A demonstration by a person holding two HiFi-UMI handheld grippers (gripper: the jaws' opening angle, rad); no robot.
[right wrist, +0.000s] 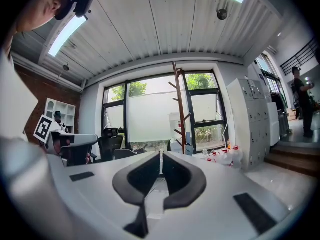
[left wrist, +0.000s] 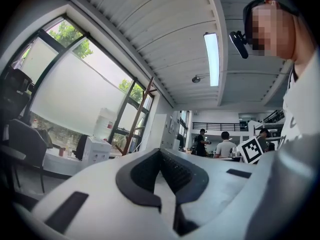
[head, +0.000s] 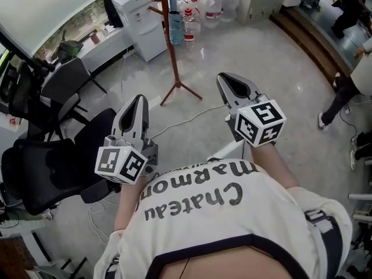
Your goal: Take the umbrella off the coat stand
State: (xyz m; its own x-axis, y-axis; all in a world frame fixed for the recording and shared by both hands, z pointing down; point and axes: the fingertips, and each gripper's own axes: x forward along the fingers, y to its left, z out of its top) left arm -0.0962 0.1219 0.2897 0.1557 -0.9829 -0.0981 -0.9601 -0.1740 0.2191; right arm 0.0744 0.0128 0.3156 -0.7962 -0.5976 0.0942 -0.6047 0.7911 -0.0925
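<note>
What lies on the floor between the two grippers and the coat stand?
Head view: mostly bare grey floor, crossed by one white cable. Nothing else stands between the left gripper, the right gripper and the coat stand.

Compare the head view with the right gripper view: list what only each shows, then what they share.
Only the head view: the stand's feet, the white cable on the floor, the person's printed shirt. Only the right gripper view: the ceiling lights, the white shelf against the brick wall. Both: the coat stand with the blue umbrella on it, the water jugs, black chairs.
</note>
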